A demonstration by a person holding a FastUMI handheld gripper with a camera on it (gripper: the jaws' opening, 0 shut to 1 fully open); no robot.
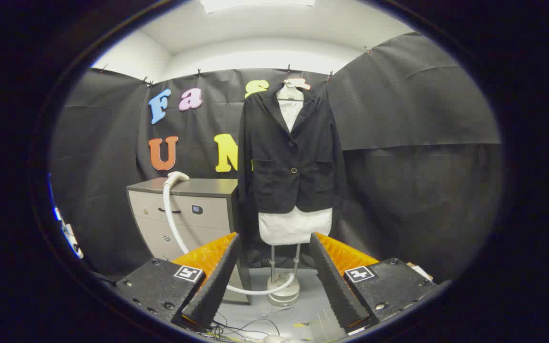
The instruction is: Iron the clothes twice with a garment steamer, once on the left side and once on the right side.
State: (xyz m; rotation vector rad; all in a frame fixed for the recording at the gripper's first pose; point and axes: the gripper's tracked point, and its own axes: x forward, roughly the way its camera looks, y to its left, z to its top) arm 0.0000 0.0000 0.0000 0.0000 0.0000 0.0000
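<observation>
Gripper (274, 267) fingers standing apart, gripping nothing, aiming at the black jacket (289, 152) hanging over a white shirt (295, 225) on one stand (284, 286). One steamer head (176, 178) is resting on the grey cabinet (193, 209), well left of and beyond the fingers, its single hose (172, 224) drooping to the floor. Risk: reaching for the head may be snagging the hose and tugging the stand.

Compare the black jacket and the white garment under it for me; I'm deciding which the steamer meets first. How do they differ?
The jacket is black, buttoned and outermost; the white garment is pale and mostly covered. The white garment hangs lower, showing below the jacket's hem and at its collar. Both hang on one stand, beyond the open claw, which holds nothing.
</observation>
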